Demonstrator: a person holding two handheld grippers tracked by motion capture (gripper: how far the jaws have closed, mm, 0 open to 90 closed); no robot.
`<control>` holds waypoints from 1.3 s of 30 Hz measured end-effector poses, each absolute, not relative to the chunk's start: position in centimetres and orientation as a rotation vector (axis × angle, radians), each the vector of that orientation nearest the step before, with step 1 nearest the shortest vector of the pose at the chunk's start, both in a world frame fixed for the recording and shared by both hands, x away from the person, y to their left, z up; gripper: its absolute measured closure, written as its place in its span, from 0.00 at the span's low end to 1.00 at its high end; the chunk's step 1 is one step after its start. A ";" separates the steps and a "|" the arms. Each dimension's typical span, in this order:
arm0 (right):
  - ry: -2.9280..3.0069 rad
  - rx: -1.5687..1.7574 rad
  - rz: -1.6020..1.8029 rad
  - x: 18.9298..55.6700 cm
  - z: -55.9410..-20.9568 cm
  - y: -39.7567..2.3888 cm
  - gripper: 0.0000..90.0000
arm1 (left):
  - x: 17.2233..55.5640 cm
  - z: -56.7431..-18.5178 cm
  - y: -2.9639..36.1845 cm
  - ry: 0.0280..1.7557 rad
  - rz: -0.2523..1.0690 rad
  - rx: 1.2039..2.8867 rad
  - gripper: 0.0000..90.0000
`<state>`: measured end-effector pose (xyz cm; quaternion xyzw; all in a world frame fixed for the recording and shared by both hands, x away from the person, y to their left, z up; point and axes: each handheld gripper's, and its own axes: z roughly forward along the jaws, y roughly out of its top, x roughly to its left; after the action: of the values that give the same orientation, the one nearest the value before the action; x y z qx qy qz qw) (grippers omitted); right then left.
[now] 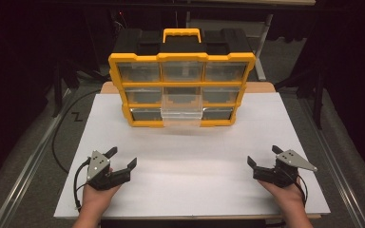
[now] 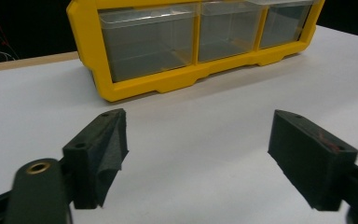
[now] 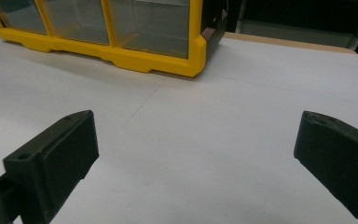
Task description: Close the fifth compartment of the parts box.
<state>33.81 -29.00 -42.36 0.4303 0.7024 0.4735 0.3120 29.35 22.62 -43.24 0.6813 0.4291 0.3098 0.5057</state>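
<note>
You rest both hands at the near edge of the white table (image 1: 190, 156), well apart from each other, which leaves the middle of the surface free and gives you a straight run to the yellow organizer (image 1: 181, 90) at the far side. Your left gripper (image 1: 121, 159) has its jaws spread wide with nothing between them, and your right gripper (image 1: 262, 156) is released the same way, so either one looks ready to take hold. The organizer stands upright, its black back and yellow carry handle (image 1: 182, 34) on top, its front a grid of three rows of clear drawers. One clear drawer (image 1: 182, 112) in the middle column juts out toward you, low on the front, while the others sit flush. The drawers look empty, though their depths are hard to read.
</note>
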 end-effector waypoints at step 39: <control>1.850 1.129 1.246 33.8 -42.4 -28.9 0.01 | 29.0 -43.1 22.8 1.023 0.737 1.654 0.99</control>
<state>33.79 -28.90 -42.36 0.4286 0.7022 0.4731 0.3153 28.99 22.76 -43.05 0.6858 0.4241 0.3055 0.5064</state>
